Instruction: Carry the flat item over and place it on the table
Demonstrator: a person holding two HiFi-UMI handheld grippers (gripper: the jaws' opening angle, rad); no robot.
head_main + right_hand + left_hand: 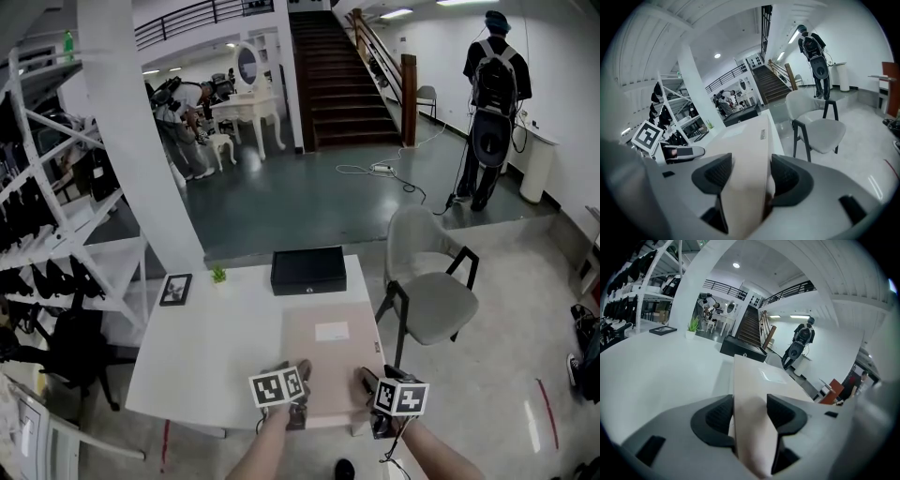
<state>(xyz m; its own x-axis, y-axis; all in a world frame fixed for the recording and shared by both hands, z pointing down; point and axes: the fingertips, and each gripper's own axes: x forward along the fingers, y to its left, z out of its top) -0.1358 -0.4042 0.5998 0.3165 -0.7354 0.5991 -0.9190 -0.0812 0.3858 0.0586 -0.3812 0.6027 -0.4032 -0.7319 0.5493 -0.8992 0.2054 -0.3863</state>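
My left gripper [749, 416] and my right gripper [749, 176] are both squeezed shut on the near edge of the thin, flat, pale pink-brown board [323, 361], one at each near corner. The board lies out in front of me over the near right part of the white table [206, 347]. It looks flat and very low, but I cannot tell if all of it is touching the table yet.

I think I am at the putting-down step. Next I should lower the near edge until it rests, open both grippers together, and pull them straight back so the board does not slide.

Farther away, a black flat box [308, 270] sits at the far edge of the table. The board is not touching it.
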